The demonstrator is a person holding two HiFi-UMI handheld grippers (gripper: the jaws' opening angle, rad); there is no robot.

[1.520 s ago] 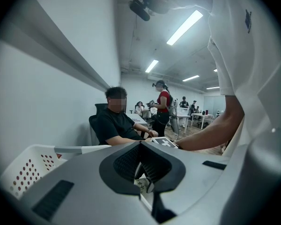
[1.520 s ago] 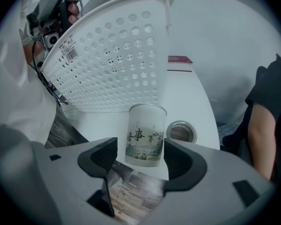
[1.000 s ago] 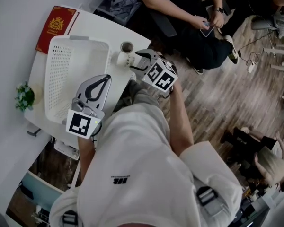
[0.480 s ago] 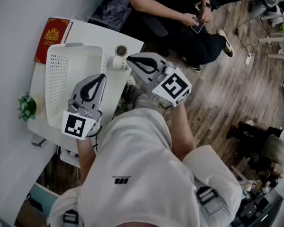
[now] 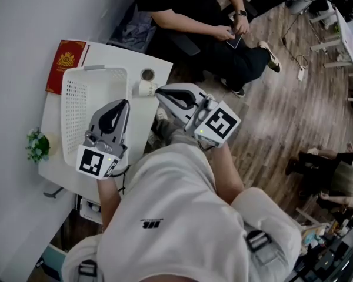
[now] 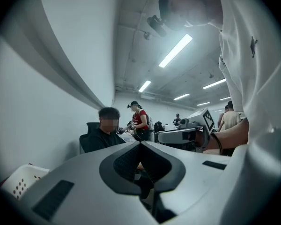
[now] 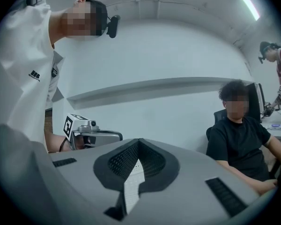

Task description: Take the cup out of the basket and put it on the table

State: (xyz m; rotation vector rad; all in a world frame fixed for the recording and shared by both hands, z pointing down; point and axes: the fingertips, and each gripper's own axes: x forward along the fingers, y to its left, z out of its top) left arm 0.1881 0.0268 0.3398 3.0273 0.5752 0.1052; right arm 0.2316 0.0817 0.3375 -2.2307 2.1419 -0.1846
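Note:
A white cup (image 5: 146,84) stands on the white table (image 5: 142,124), just right of the white perforated basket (image 5: 73,107), whose inside shows nothing. My right gripper (image 5: 159,91) hangs shut and empty a little right of the cup, apart from it. My left gripper (image 5: 120,103) is shut too, held over the basket's right rim. Both gripper views look level across the room. In the left gripper view the left gripper (image 6: 140,143) has its jaws together, and in the right gripper view the right gripper (image 7: 139,140) has too. Neither gripper view shows the cup.
A red book (image 5: 65,64) lies at the table's far left corner and a small green plant (image 5: 38,146) sits left of the basket. A seated person in black (image 5: 194,10) is just beyond the table. Wooden floor (image 5: 276,116) lies to the right.
My right gripper has let go of the cup, shut its jaws and drawn back and up from it. The cup stays on the table. The left gripper has hardly moved.

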